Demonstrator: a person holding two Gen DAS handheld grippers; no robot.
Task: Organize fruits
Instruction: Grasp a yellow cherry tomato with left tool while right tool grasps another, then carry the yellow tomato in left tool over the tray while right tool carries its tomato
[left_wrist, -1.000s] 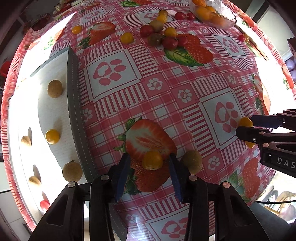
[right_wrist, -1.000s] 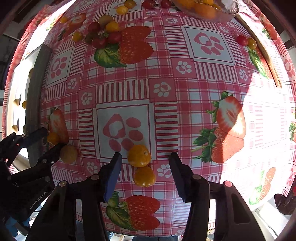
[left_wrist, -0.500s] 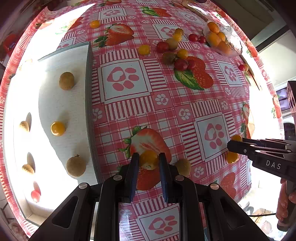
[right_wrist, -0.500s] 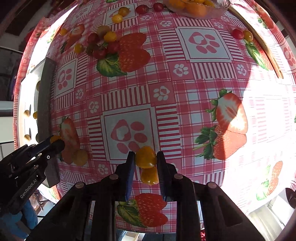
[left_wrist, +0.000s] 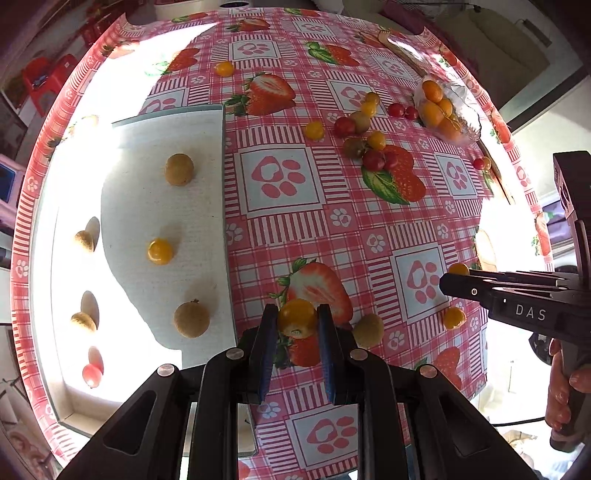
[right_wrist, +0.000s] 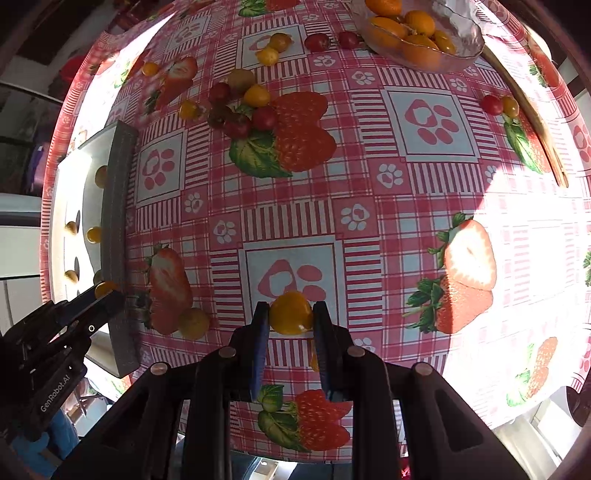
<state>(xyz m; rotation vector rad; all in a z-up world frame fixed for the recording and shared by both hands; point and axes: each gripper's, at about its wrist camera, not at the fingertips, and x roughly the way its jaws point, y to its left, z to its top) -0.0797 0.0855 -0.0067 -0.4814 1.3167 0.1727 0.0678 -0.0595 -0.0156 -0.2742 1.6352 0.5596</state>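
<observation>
At far left, a white tray (left_wrist: 140, 129) lies on the tabletop (left_wrist: 284, 229), which is covered with a strawberry-and-check cloth; the tray holds spaced fruits in rows: a brown round fruit (left_wrist: 179, 170), a yellow tomato (left_wrist: 160, 251), a second brown fruit (left_wrist: 191, 319), and, in the glare nearer its outer edge, smaller brown pieces and a red tomato (left_wrist: 91, 371). Just right of the tray's edge, the left gripper (left_wrist: 297, 332) has its jaws closed to the width of a yellow cherry tomato (left_wrist: 297, 318), which sits clamped between the blue pads. A loose brown fruit (left_wrist: 368, 330) rests just beside the right pad. Further right, a mixed cluster of fruit (left_wrist: 364, 142) and a glass bowl of oranges (left_wrist: 448, 110) stand toward the far side of the tabletop. At right, the right gripper (right_wrist: 291, 325) likewise has its jaws drawn in on a second yellow tomato (right_wrist: 291, 313); another yellow fruit (left_wrist: 454, 318) lies below its tip in the left wrist view. Both fruits appear lifted clear of the cloth, though the height cannot be judged exactly. The step in hand is probably the carry to the tray. To do it well, keep the squeeze only firm enough to stop rolling, since thin skin will likely split under pressure; bring the left fruit over the tray's raised edge rather than against it; choose a vacant spot in line with the yellow tomato already there; lower until it touches, then part the jaws slowly so the fruit does not roll.
</observation>
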